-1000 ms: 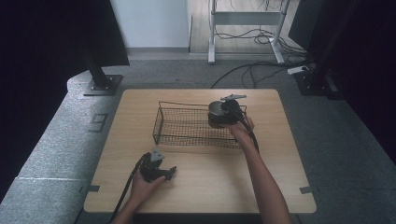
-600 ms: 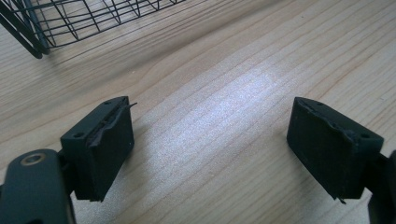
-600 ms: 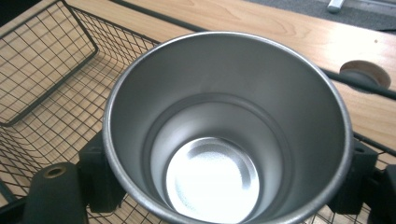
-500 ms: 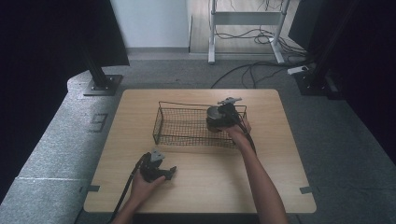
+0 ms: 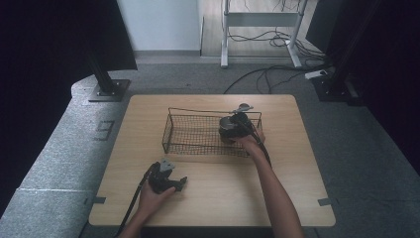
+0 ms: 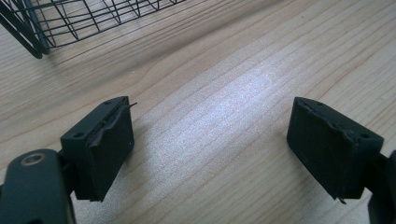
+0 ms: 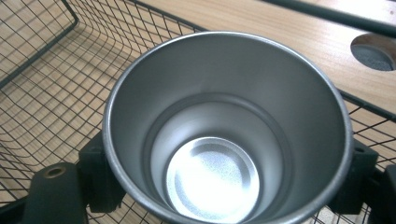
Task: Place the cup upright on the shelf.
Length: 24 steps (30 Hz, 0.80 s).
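The right gripper (image 5: pixel 229 130) sits over the right end of a wire basket (image 5: pixel 190 134) on a wooden table (image 5: pixel 297 193), with the person's right hand (image 5: pixel 251 144) behind it at the basket's near rim; its jaws are pinched on a metal cup (image 7: pixel 229 130), one black jaw pressed to each side of the cup's wall in the right gripper view. The cup stands mouth-up between those jaws, its shiny round bottom plainly visible and nothing inside it; the basket's mesh floor lies beneath and to the left of it, and the basket's rim runs just beyond it; past that rim, to the upper right of the cup, there is a round hole (image 7: pixel 376 51) in the tabletop. Whether the cup's base touches the mesh cannot be told.

The left gripper (image 5: pixel 168 181) rests low over the near-left part of the table in the person's left hand (image 5: pixel 151 196), well apart from the basket; its cable (image 5: pixel 133 203) trails back toward the table's near edge. In the left gripper view its jaws are spread wide with nothing between them, only bare wood grain below; a corner of the basket shows ahead and to the left of them.
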Available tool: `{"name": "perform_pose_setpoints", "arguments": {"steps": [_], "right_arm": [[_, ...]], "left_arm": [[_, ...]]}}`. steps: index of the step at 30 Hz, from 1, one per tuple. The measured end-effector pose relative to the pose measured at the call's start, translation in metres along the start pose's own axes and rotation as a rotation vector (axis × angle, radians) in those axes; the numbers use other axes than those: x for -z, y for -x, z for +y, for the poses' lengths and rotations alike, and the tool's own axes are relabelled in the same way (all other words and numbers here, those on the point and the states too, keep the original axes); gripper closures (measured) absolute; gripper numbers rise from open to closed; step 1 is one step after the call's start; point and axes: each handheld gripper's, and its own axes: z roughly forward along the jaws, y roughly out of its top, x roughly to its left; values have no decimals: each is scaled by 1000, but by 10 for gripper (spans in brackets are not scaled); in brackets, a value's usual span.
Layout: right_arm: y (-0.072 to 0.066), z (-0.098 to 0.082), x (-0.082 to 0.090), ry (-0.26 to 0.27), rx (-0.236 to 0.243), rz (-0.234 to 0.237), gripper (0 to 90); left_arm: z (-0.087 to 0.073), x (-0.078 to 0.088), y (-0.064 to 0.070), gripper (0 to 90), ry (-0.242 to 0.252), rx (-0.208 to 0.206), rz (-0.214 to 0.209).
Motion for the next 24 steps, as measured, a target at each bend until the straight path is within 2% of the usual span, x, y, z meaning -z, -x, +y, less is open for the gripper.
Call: {"name": "perform_pose_setpoints", "arguments": {"steps": [9,12,19,24], "right_arm": [[1,-1,-2,-22,1,-3,182],[0,-1,-5,-47,3,-10,182],[0,-1,-6,-69,4,-20,180],[-3,-1,-10,-125,39,-43,177]], "left_arm": [[0,0,0,147,0,0,0],[0,0,0,147,0,0,0],[0,0,0,147,1,0,0],[0,0,0,147,1,0,0]]}}
